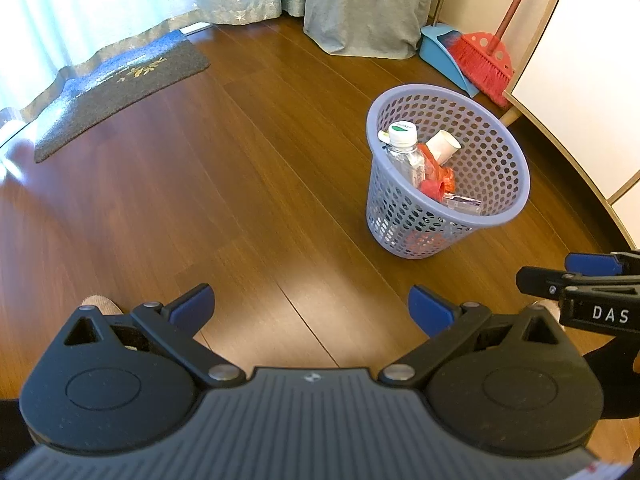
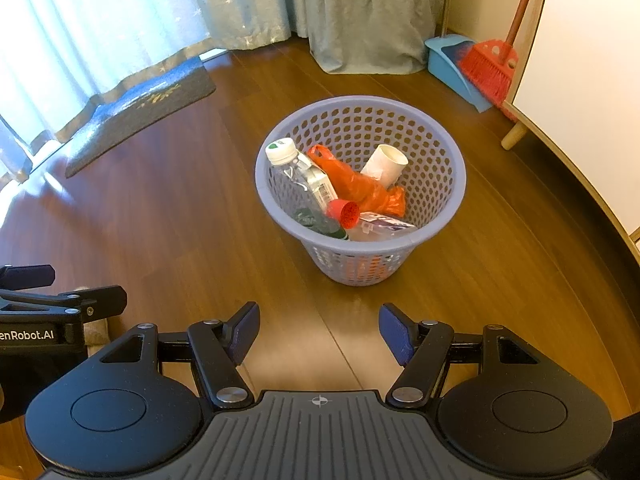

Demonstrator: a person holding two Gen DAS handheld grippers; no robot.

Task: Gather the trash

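Trash sits inside the purple basket (image 1: 447, 168) on the floor, ahead and to the right of the left gripper (image 1: 311, 310), whose jaws are wide open and empty. From the right wrist, the basket (image 2: 360, 188) stands straight ahead of the right gripper (image 2: 319, 334), also open and empty, so this one looks nearer.

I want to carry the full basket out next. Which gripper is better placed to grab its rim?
Probably the right gripper: open, with the basket straight ahead. From the left gripper, also open, it sits off to the right.
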